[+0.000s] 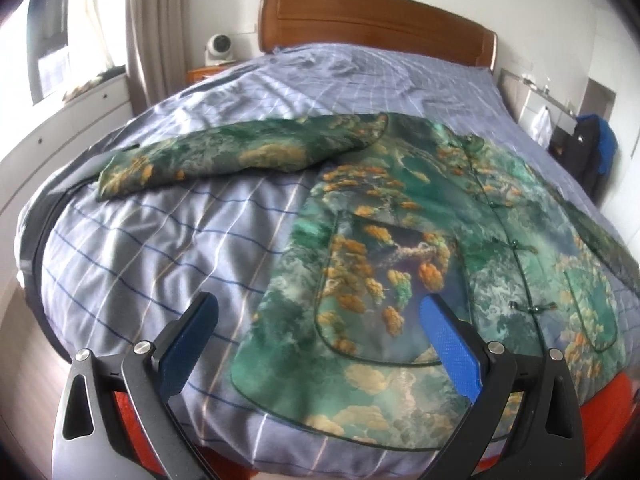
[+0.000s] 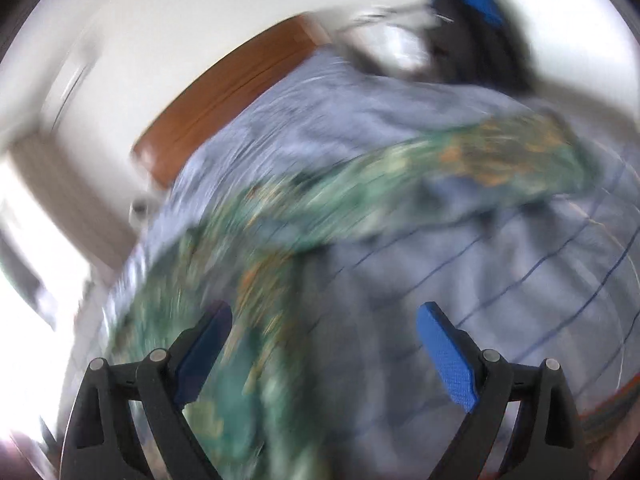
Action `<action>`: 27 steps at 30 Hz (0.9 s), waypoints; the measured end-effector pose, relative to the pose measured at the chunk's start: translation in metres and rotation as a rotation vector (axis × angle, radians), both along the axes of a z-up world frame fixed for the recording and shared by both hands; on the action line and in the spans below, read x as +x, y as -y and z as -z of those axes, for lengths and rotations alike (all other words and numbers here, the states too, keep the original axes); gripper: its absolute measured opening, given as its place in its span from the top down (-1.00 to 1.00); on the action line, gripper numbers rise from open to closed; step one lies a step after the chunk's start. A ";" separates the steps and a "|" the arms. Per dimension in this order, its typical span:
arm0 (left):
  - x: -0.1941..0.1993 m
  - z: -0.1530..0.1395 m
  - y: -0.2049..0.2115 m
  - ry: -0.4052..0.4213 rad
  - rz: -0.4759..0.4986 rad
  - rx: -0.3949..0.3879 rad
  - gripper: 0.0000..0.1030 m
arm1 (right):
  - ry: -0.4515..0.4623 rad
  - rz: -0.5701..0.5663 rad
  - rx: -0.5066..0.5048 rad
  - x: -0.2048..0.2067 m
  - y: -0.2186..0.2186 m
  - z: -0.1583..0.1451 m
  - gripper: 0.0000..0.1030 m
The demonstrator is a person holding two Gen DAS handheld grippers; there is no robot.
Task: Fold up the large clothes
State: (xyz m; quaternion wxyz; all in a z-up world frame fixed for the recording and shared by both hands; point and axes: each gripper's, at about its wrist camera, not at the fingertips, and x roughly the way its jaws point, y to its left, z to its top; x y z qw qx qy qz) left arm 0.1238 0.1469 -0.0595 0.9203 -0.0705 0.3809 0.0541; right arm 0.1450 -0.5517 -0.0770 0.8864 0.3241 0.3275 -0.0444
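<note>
A large green jacket (image 1: 420, 248) with orange and white cloud patterns lies front up on the bed, buttoned down the middle. One sleeve (image 1: 224, 156) stretches out to the left. My left gripper (image 1: 320, 312) is open and empty, hovering above the jacket's lower left hem. In the blurred right wrist view the jacket (image 2: 248, 264) runs from lower left to its other sleeve (image 2: 500, 156) at upper right. My right gripper (image 2: 324, 320) is open and empty above the jacket's edge and the sheet.
The bed has a blue checked cover (image 1: 152, 248) and a brown wooden headboard (image 1: 372, 20). A nightstand with a small white device (image 1: 219, 46) stands at the far left. A dark bag with blue cloth (image 1: 592, 144) sits at the bed's right side. White drawers (image 1: 60, 132) line the left wall.
</note>
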 end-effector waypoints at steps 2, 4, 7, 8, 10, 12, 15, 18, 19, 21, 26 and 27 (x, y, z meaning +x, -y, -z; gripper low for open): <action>-0.003 -0.001 -0.004 0.006 -0.014 -0.007 -0.96 | -0.022 0.128 0.141 0.003 0.053 0.017 -0.77; -0.006 -0.004 -0.008 0.025 -0.027 -0.014 -0.96 | -0.043 0.257 0.281 -0.001 0.097 0.038 -0.73; -0.007 -0.006 -0.012 0.033 -0.045 -0.013 -0.96 | -0.028 0.359 0.403 -0.004 0.134 0.058 -0.69; -0.005 -0.006 -0.012 0.029 -0.049 -0.015 -0.96 | -0.028 0.387 0.424 -0.003 0.141 0.062 -0.67; -0.002 -0.003 -0.013 0.014 -0.058 -0.023 -0.96 | -0.014 0.459 0.449 -0.001 0.155 0.069 -0.65; -0.001 -0.002 -0.012 0.009 -0.057 -0.029 -0.96 | 0.001 0.507 0.458 0.005 0.164 0.073 -0.58; 0.000 -0.001 -0.007 0.001 -0.049 -0.009 -0.96 | -0.016 0.527 0.424 0.022 0.173 0.076 -0.09; -0.002 0.000 -0.005 0.001 -0.041 -0.001 -0.96 | -0.091 0.547 0.333 0.038 0.171 0.066 0.77; -0.002 0.001 -0.004 0.002 -0.038 0.001 -0.96 | -0.086 0.545 0.300 0.044 0.166 0.056 0.78; 0.000 0.006 -0.003 -0.004 -0.034 0.004 -0.96 | -0.002 0.456 0.234 0.061 0.144 0.018 0.79; 0.012 0.021 0.006 -0.037 -0.015 -0.031 -0.96 | 0.186 0.093 0.143 0.127 0.038 -0.087 0.81; 0.012 0.021 0.007 -0.036 -0.010 -0.037 -0.96 | 0.218 0.011 0.111 0.143 0.005 -0.108 0.81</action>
